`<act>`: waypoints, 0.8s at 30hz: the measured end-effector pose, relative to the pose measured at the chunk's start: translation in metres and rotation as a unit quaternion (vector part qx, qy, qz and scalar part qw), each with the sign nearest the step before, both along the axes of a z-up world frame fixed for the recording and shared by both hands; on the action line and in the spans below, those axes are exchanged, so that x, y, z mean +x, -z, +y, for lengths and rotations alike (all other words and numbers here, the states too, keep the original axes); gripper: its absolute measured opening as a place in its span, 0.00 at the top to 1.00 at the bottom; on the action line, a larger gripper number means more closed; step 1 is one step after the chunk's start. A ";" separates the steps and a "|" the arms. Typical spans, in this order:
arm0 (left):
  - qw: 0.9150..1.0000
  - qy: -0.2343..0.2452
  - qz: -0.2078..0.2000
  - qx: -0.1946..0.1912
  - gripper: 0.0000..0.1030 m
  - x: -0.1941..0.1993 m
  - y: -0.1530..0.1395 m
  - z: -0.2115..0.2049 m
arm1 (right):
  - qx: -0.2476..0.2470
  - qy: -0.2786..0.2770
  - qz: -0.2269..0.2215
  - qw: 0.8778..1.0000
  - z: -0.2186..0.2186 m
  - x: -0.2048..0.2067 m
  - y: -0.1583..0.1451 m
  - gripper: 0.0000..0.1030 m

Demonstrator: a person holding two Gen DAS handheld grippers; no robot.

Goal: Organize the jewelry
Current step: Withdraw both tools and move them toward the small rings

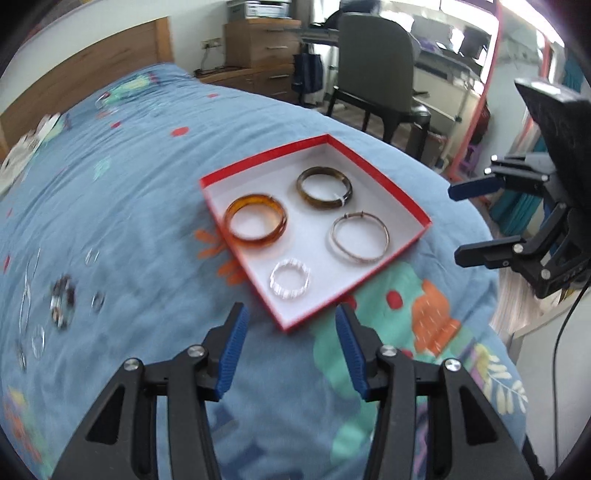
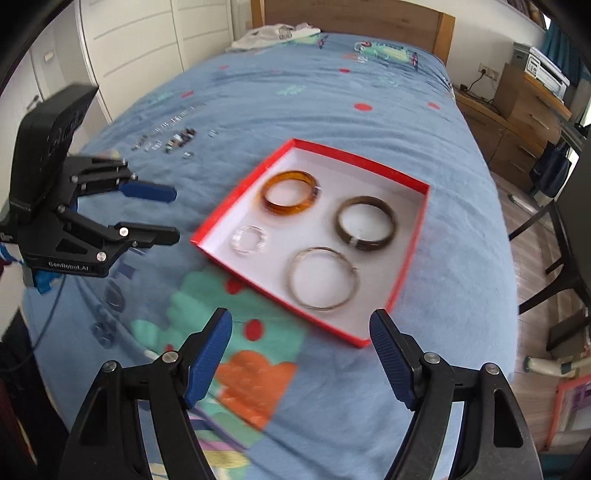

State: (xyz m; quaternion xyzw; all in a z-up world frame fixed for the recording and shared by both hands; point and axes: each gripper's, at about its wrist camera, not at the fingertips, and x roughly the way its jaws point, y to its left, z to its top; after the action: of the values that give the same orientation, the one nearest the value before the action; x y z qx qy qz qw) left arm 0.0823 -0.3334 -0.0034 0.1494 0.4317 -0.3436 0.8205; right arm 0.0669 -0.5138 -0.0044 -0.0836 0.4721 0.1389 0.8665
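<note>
A red box (image 1: pixel 376 175) with a white floor lies on the blue bedspread, also in the right wrist view (image 2: pixel 413 258). It holds an amber bangle (image 1: pixel 256 221), a dark olive bangle (image 1: pixel 324 187), a thin silver bangle (image 1: pixel 359 237) and a small clear bracelet (image 1: pixel 290 283). More jewelry (image 1: pixel 62 301) lies loose on the bed left of the box, blurred. My left gripper (image 1: pixel 291 317) is open and empty above the bed, just short of the box's near corner. My right gripper (image 2: pixel 301 325) is open and empty near the box's other side.
The bedspread (image 1: pixel 129 184) is patterned and rumpled. A wooden headboard (image 2: pixel 354 18) stands at the far end. A dark chair (image 1: pixel 376 70) and wooden drawers (image 1: pixel 266 48) stand beside the bed. Small loose pieces (image 2: pixel 173 138) lie in a row further up the bed.
</note>
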 end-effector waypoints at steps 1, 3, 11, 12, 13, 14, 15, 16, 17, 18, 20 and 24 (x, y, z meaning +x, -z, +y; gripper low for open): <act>1.000 -0.012 0.000 -0.003 0.54 -0.006 -0.001 0.012 | 0.004 -0.002 -0.003 1.000 0.004 -0.003 -0.001 0.26; 1.000 -0.029 -0.002 0.000 0.54 -0.015 -0.001 0.034 | 0.010 -0.008 -0.009 1.000 0.017 -0.009 -0.002 0.26; 0.990 -0.142 -0.013 -0.001 0.54 -0.028 -0.011 0.145 | 0.026 -0.038 -0.028 0.999 0.078 -0.022 -0.008 0.26; 0.988 -0.154 -0.015 -0.004 0.54 -0.029 -0.013 0.156 | 0.026 -0.040 -0.032 0.998 0.085 -0.022 -0.010 0.26; 0.985 -0.171 -0.019 -0.008 0.54 -0.030 -0.015 0.172 | 0.028 -0.043 -0.036 0.998 0.093 -0.022 -0.012 0.26; 0.983 -0.180 -0.022 -0.009 0.54 -0.031 -0.017 0.181 | 0.029 -0.044 -0.039 0.998 0.098 -0.023 -0.013 0.26; 0.980 -0.196 -0.028 -0.010 0.54 -0.033 -0.019 0.197 | 0.030 -0.045 -0.042 0.998 0.104 -0.022 -0.015 0.26; 0.978 -0.205 -0.030 -0.011 0.54 -0.033 -0.020 0.206 | 0.032 -0.047 -0.045 0.997 0.110 -0.022 -0.016 0.26; 0.976 -0.216 -0.033 -0.010 0.54 -0.035 -0.021 0.216 | 0.034 -0.049 -0.048 0.997 0.115 -0.021 -0.017 0.26; 0.973 -0.229 -0.038 -0.006 0.54 -0.035 -0.022 0.227 | 0.034 -0.051 -0.050 0.997 0.122 -0.020 -0.018 0.26; 0.968 -0.249 -0.041 -0.002 0.54 -0.035 -0.022 0.246 | 0.034 -0.056 -0.053 0.996 0.133 -0.017 -0.019 0.26; 0.956 -0.289 -0.039 -0.008 0.54 -0.030 -0.021 0.284 | 0.035 -0.063 -0.057 0.996 0.155 -0.004 -0.020 0.30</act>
State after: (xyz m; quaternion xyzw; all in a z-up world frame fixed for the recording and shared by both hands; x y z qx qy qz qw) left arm 0.0525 -0.0495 0.0178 0.0248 0.4216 -0.0892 0.9020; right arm 0.0633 -0.3588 0.0158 -0.0904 0.4101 0.2051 0.8841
